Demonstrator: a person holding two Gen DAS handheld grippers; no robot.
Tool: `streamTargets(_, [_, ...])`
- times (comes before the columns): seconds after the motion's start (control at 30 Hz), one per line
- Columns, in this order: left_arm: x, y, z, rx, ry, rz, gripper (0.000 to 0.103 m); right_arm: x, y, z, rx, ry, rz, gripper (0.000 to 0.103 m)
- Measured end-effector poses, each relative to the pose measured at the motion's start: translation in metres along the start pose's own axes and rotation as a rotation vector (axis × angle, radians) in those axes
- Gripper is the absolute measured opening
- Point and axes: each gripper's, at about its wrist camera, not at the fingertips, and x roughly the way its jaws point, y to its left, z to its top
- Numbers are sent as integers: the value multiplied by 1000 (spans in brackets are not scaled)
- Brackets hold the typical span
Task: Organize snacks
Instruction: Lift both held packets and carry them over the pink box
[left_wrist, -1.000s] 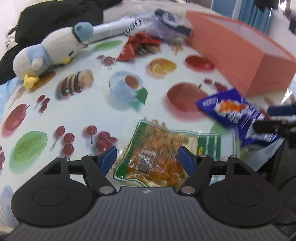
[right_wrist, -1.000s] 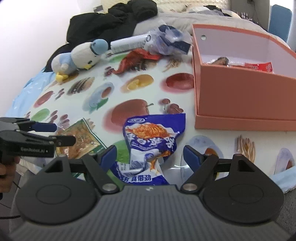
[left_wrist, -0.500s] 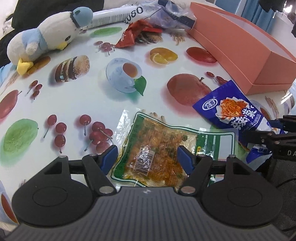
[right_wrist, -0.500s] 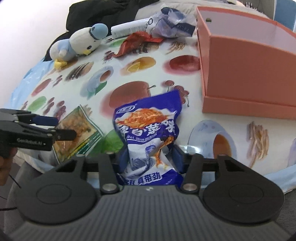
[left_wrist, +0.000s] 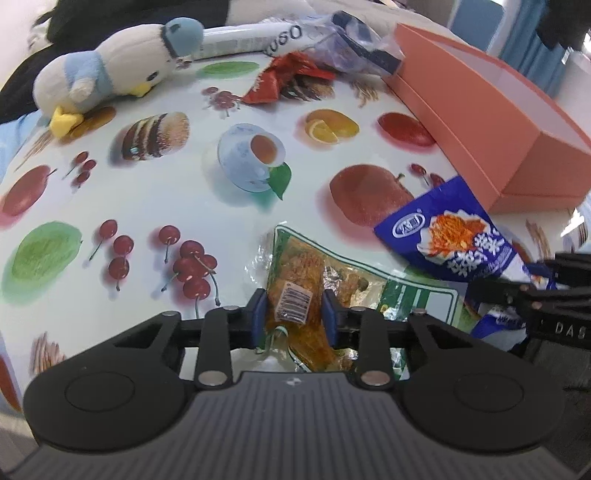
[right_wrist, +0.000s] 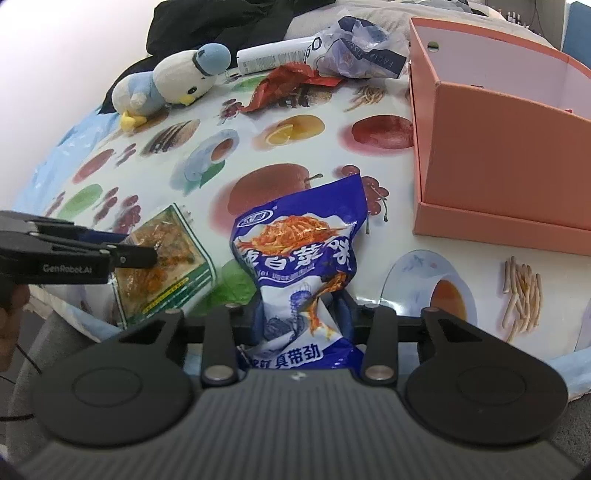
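My left gripper (left_wrist: 294, 314) is shut on a clear green-edged snack packet (left_wrist: 306, 280) with orange contents, at the table's near edge. The packet also shows in the right wrist view (right_wrist: 166, 258), with the left gripper (right_wrist: 147, 255) on it. My right gripper (right_wrist: 300, 317) is shut on the lower end of a blue snack bag (right_wrist: 295, 258) lying on the table. The blue bag also shows in the left wrist view (left_wrist: 450, 232). An open salmon-pink box (right_wrist: 498, 147) stands at the right; it also shows in the left wrist view (left_wrist: 480, 107).
A plush penguin (left_wrist: 110, 70), a white tube (left_wrist: 251, 38), a red wrapper (left_wrist: 280, 77) and a crumpled clear bag (left_wrist: 354, 48) lie at the table's far side. Dark clothing (right_wrist: 221, 22) is piled behind. The tablecloth (left_wrist: 166, 184) has fruit prints.
Both grippers have closed: the left onto the green-edged packet, the right onto the blue bag. Both moved forward over the table edge.
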Motion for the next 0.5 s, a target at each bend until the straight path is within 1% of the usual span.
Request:
streamTargets(0.07, [-3, -1, 1, -34, -6, 11, 32, -2, 0, 0, 1, -2, 1, 41])
streamTargets(0.27, [-18, -3, 1, -120, -35, 24, 31, -15, -4, -1, 7, -18, 17, 41])
streamTargets(0.4, [-29, -5, 2, -152, -61, 35, 31, -23, -4, 3, 10, -36, 15, 40])
streamTargets(0.5, [-39, -6, 2, -156, -76, 74, 31, -30, -4, 6, 20, -49, 17, 40])
